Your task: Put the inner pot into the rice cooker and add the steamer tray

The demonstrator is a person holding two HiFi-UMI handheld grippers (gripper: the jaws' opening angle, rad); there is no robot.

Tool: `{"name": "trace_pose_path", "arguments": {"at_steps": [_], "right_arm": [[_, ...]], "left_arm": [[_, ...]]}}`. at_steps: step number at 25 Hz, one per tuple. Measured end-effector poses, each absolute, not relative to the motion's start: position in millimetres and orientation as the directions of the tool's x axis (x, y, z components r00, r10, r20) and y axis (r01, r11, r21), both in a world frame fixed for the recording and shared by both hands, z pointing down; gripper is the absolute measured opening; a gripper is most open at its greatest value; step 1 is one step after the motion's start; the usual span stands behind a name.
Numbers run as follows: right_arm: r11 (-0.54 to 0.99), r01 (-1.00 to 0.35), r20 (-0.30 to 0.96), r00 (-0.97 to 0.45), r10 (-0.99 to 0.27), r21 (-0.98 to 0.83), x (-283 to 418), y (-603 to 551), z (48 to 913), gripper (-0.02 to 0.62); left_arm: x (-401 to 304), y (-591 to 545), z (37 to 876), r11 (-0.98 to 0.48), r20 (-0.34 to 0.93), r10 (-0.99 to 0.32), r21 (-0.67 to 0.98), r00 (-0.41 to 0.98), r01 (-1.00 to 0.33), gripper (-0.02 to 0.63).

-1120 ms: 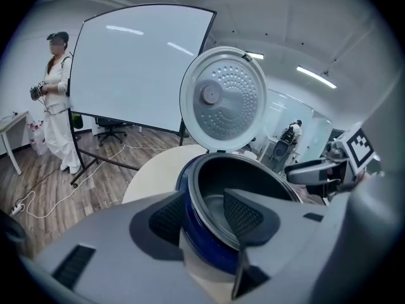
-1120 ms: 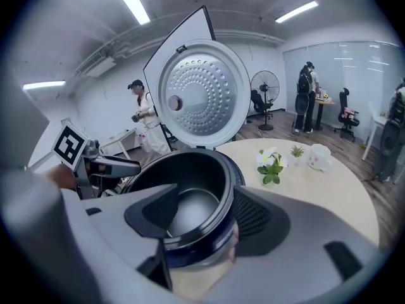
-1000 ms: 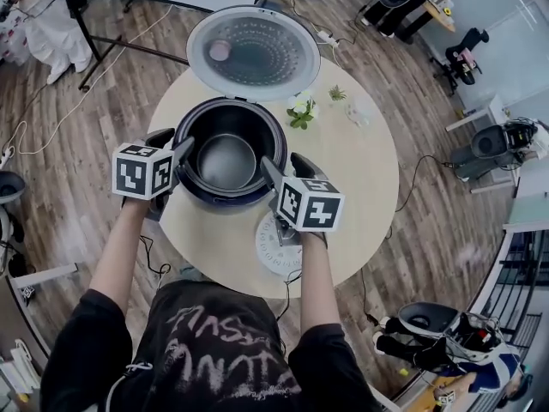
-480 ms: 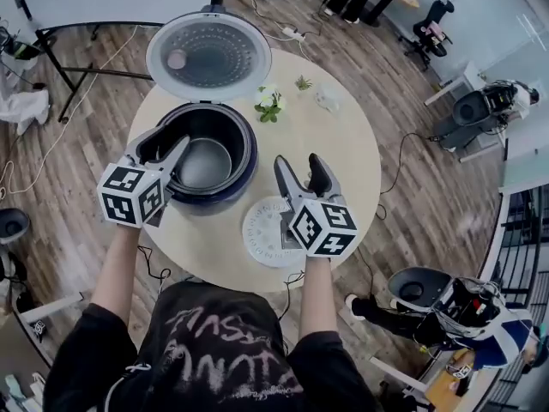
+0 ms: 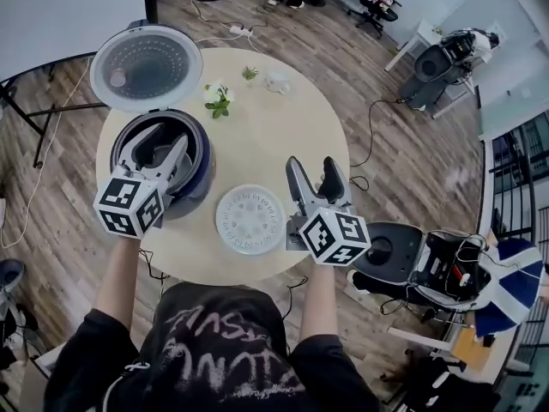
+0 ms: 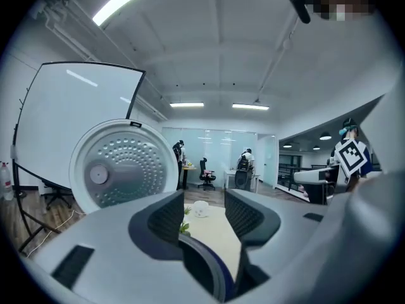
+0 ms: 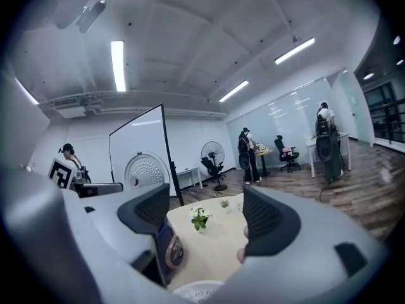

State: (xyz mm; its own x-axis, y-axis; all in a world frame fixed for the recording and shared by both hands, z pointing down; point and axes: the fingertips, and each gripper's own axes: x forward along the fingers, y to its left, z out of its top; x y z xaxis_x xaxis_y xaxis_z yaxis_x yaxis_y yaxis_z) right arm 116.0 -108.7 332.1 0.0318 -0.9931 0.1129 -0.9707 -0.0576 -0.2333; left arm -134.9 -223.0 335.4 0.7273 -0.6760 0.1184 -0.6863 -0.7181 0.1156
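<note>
Both our tongs are empty: the left gripper (image 5: 167, 137) gapes over the rice cooker (image 5: 196, 197), the right gripper (image 5: 311, 163) (jaws just been opening) hangs right of the steamer tray (image 5: 250, 220). The tray lies flat by the table's (image 5: 292, 110) near edge, so a shallow pinch could slide it off or tip it.

cooker (image 5: 204, 157) x1 | tray (image 5: 250, 220) x1 | L gripper (image 5: 163, 140) + R gripper (image 5: 312, 163) x2
</note>
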Motion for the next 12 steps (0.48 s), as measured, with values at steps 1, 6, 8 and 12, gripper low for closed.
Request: {"name": "trace_pose_path", "arguments": {"at_steps": [1, 6, 8, 12], "right_arm": [[-0.073, -0.97, 0.095, 0.052, -0.994, -0.234, 125.4, -100.7, 327.9, 0.368], [-0.126, -0.953, -0.08, 0.153, -0.985, -0.275, 174.0, -57.4, 296.1, 0.359], [-0.161, -0.945, -0.135, 0.206, -0.969, -0.285, 193.2, -40.7, 284.1, 0.36], [-0.228, -0.939, -0.19, 0.28, -0.941, -0.257, 220.0, -20.0, 272.6, 0.268]], "left_arm": [[-126.6, -219.6, 331.6, -0.727, 0.105, -0.67, 0.111, 0.735, -0.678, 0.212], [-82.9, -203.0, 317.3, -0.77, 0.039, -0.63, 0.1, 0.775, -0.631, 0.212], [-67.7, -196.9, 309.3, -0.787, 0.003, -0.612, 0.096, 0.791, -0.61, 0.212], [-47.1, -186.4, 291.4, -0.807, -0.082, -0.591, 0.075, 0.803, -0.586, 0.21]]}}
